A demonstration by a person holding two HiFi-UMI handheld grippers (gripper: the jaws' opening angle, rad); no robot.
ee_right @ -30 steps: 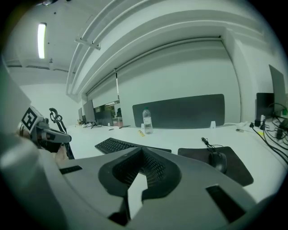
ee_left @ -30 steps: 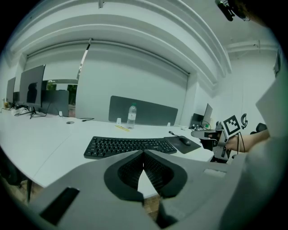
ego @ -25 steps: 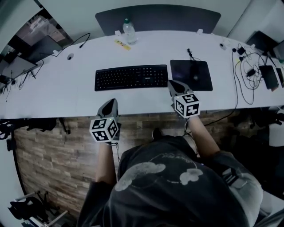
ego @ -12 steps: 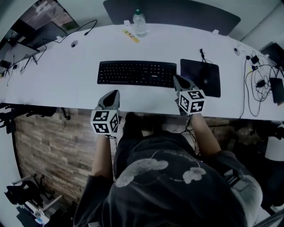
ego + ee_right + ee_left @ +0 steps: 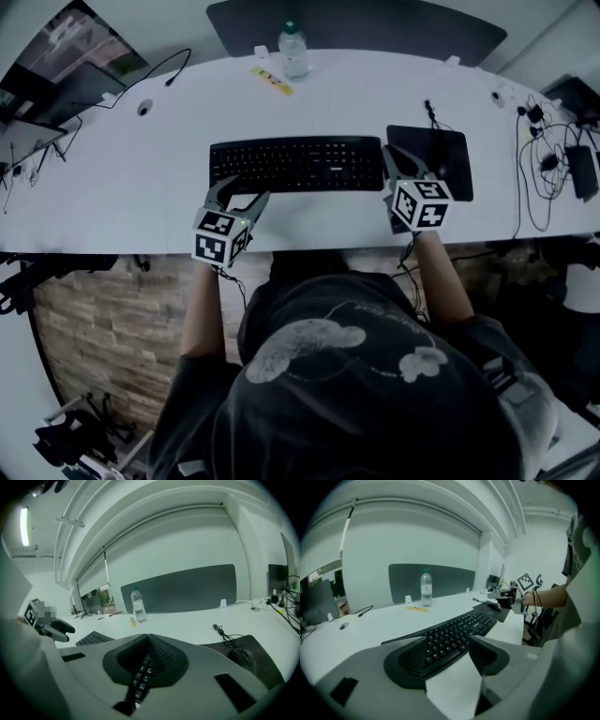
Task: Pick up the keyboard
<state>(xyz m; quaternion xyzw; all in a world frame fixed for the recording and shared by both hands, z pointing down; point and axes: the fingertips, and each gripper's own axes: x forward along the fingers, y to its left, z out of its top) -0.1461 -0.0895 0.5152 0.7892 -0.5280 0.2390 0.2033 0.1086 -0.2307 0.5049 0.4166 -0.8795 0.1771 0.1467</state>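
Two jaws of my left gripper (image 5: 241, 190) have just been opening and stand partly apart at the near left corner of the keyboard (image 5: 295, 163), gripping nothing. My right gripper (image 5: 390, 159) is closed and empty at its right end. Keyboard lies flat on the desk (image 5: 131, 187).

A black keyboard (image 5: 457, 637) lies on the white desk (image 5: 379, 623).

black keyboard (image 5: 295, 165), white desk (image 5: 131, 192), black mouse pad (image 5: 448, 155); grey left gripper (image 5: 242, 192) and right gripper (image 5: 390, 157) carry black-and-white square-patterned cubes.
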